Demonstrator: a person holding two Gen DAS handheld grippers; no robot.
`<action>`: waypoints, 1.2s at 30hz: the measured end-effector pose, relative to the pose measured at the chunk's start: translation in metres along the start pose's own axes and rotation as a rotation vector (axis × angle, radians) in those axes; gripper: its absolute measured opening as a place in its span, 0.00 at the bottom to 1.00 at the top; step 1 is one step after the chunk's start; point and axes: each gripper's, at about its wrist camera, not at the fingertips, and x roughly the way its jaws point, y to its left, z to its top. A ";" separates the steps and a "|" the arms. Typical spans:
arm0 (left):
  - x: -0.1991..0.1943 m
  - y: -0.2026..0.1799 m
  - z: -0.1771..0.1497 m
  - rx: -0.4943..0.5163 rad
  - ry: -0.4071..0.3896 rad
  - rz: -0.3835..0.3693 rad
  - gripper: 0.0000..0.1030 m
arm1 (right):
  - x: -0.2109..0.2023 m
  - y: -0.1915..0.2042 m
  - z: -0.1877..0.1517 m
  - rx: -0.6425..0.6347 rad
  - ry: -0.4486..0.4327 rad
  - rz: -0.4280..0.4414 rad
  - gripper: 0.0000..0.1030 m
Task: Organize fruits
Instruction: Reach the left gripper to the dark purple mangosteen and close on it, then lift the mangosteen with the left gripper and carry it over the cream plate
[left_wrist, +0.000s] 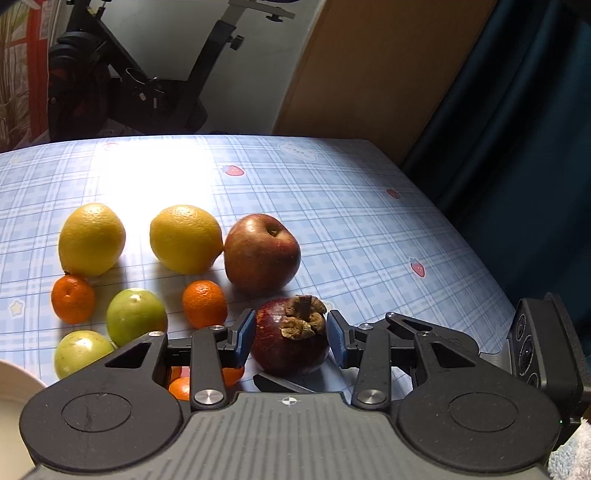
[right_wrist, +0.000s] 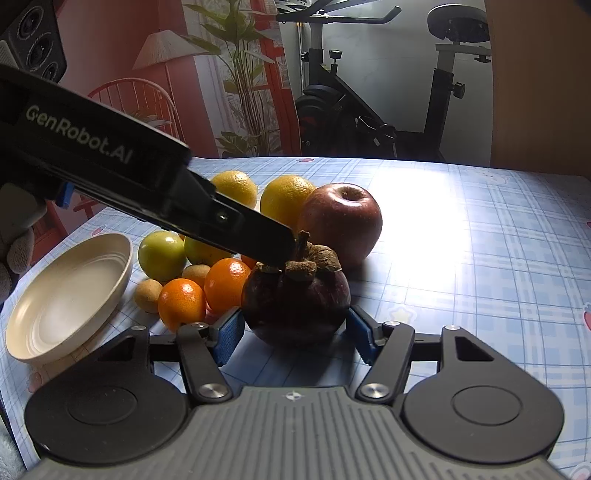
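The mangosteen (left_wrist: 291, 347) sits on the tablecloth (left_wrist: 351, 221) at lower centre of both views. It is a round, dark purple-red fruit with a smooth skin and a dry, brown, crumpled cap on top.

My right gripper (right_wrist: 295, 328) has it. The ribbed blue pads (right_wrist: 229, 336) lie against its two flanks, jaws about half open, and they look pressed to the skin.

My left gripper (left_wrist: 291, 334) has its jaws narrowly apart. In its own view the blue pads stand either side of the fruit at cap height. I cannot tell whether they touch it.

The cloth is glossy, checked in pale blue, with small printed strawberries. Behind the mangosteen is a red apple (left_wrist: 262, 253), waxy and dimpled at the stem. Left of that are two pebbly yellow lemons (left_wrist: 92, 240).

Nearer me, at left, lie two shiny tangerines (left_wrist: 72, 299) and two smooth green fruits (left_wrist: 136, 316).

The right view alone shows the whole cream bowl (right_wrist: 122, 266) at left. It is shallow and matt, with faint rings inside, and it stands on the cloth beside the fruit, with none of it inside. The left view catches only its rim in the lower left corner.

The right view also shows two small tan round fruits (right_wrist: 147, 295) by the bowl. It shows my left gripper's black finger slanting down from the upper left to the mangosteen's stem.
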 end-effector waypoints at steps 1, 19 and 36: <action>0.004 -0.002 -0.001 0.007 0.007 0.004 0.43 | 0.000 0.000 0.000 0.002 -0.001 0.001 0.62; 0.018 0.004 0.006 -0.018 0.028 0.009 0.52 | 0.000 0.002 0.001 0.013 -0.004 -0.009 0.61; 0.013 0.001 0.006 -0.007 0.044 0.004 0.51 | -0.005 0.002 -0.001 0.017 -0.031 0.013 0.61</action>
